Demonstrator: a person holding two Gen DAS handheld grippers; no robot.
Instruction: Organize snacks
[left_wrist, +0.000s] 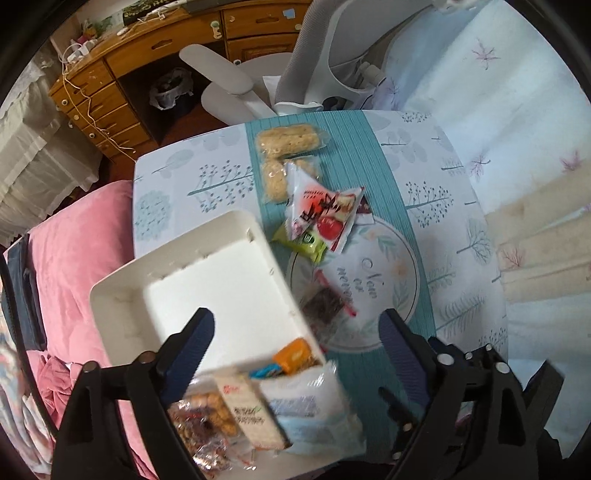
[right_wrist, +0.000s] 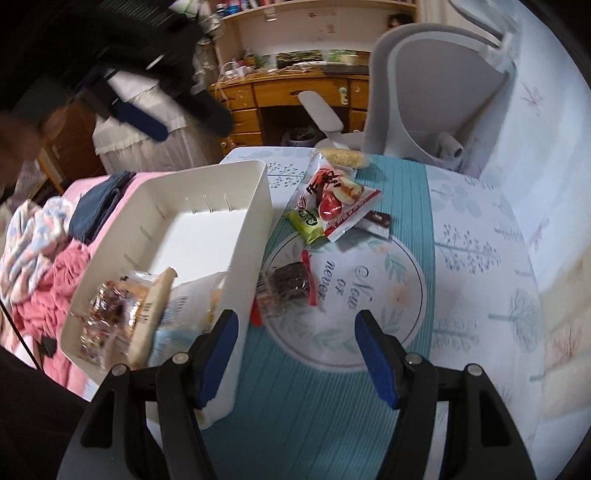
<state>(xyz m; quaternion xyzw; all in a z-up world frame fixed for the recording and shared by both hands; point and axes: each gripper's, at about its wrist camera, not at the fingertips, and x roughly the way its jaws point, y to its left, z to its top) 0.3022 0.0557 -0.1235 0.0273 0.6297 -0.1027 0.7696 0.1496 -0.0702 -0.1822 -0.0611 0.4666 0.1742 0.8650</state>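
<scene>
Left wrist view, far left: a pink blanket (left_wrist: 74, 251) bunched soft under the edge of things. Next, centre-left, the white bin (left_wrist: 177, 291), hard smooth plastic with slotted walls, stiff enough to shove by its rim. Its near end already holds packets (left_wrist: 236, 410): crinkly clear film, a flat boxy bar, a pale blue pouch. All look light and slippery, my guess.

The left gripper (left_wrist: 295, 339) hangs over that corner, fingers spread wide, nothing between the pads.

Moving right, along the teal runner (left_wrist: 373, 155) in the middle of the frame: two rice bars (left_wrist: 288, 138) in clear wrap at the upper centre, brittle I'd say, so take them across the width, gently. Below them the red-and-white pouch (left_wrist: 325, 214), puffy with a crimped seam; pinch that seam or the flat edge. A small green sachet (left_wrist: 306, 245) peeks out beneath it. Lower centre, the dark cake (left_wrist: 325, 308) in film sits on the printed round mat (left_wrist: 399, 280); soft, squashable, grip lightly at the sides.

Right wrist view, left to right again: bin at left, cake just right of its wall, then the right gripper (right_wrist: 291, 354) at lower centre, fingers partly apart and empty, poised over the runner near the cake. Far right, the tablecloth (right_wrist: 480, 258) is thin, smooth, printed with trees.
</scene>
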